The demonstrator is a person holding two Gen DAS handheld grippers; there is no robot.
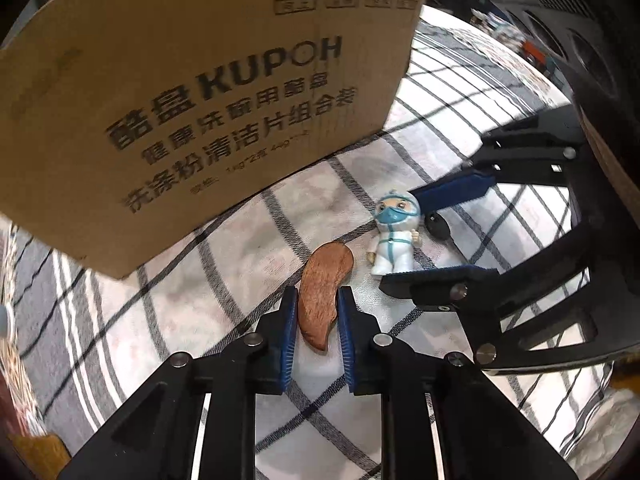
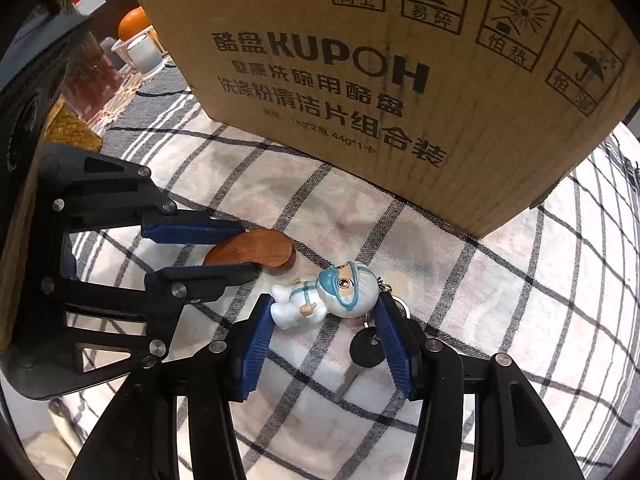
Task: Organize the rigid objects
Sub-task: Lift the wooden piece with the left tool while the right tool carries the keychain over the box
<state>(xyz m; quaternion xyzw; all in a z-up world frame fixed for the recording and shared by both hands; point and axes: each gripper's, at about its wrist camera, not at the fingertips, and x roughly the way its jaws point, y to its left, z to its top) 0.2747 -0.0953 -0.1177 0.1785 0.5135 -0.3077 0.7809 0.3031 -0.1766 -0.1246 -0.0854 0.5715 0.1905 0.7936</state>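
A curved brown wooden piece (image 1: 325, 295) lies on the checked cloth between the blue pads of my left gripper (image 1: 318, 300), which is closed on its sides. It also shows in the right wrist view (image 2: 256, 254), with the left gripper (image 2: 240, 246) around it. A white and blue masked figurine keychain (image 2: 326, 295) lies on its back between the pads of my right gripper (image 2: 326, 308), which touch its feet and head. It also shows in the left wrist view (image 1: 394, 236), inside the right gripper (image 1: 440, 236). Its black key (image 2: 365, 350) lies beside the right pad.
A large cardboard box (image 1: 192, 92) printed KUPOH stands just behind both objects; it also fills the back of the right wrist view (image 2: 380, 72). The checked cloth (image 1: 224, 248) covers the surface. A white cup (image 2: 142, 54), an orange (image 2: 134, 24) and a woven basket (image 2: 68, 128) are at the far left.
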